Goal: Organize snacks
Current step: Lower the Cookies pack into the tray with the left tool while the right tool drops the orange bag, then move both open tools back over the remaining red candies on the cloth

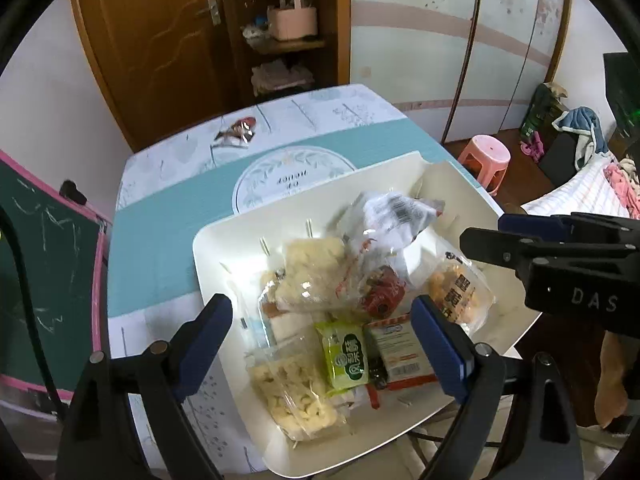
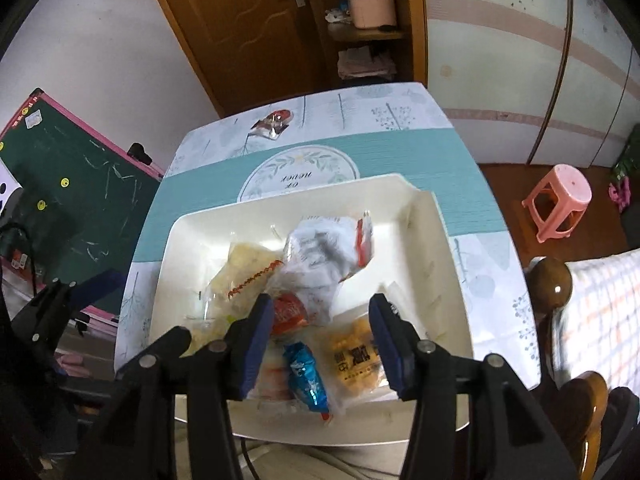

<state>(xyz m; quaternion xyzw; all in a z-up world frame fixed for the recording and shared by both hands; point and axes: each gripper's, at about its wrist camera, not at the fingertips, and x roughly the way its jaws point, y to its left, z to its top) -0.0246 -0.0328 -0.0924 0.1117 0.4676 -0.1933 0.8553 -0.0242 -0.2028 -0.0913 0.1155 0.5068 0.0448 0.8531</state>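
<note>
The tray (image 2: 192, 236) sat on the table (image 2: 192, 196), at its near edge. Snack packets (image 1: 316, 280) lay heaped in the tray. One snack packet (image 2: 274, 122) lay alone on the table's far side, well apart from the tray. A stool (image 2: 558, 200) stood on the floor right of the table, a chalkboard (image 2: 80, 184) left of it.

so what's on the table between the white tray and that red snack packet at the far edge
Nothing lies there: only tablecloth between the tray and the red packet, with its round printed emblem. The right wrist view shows it best.
</note>
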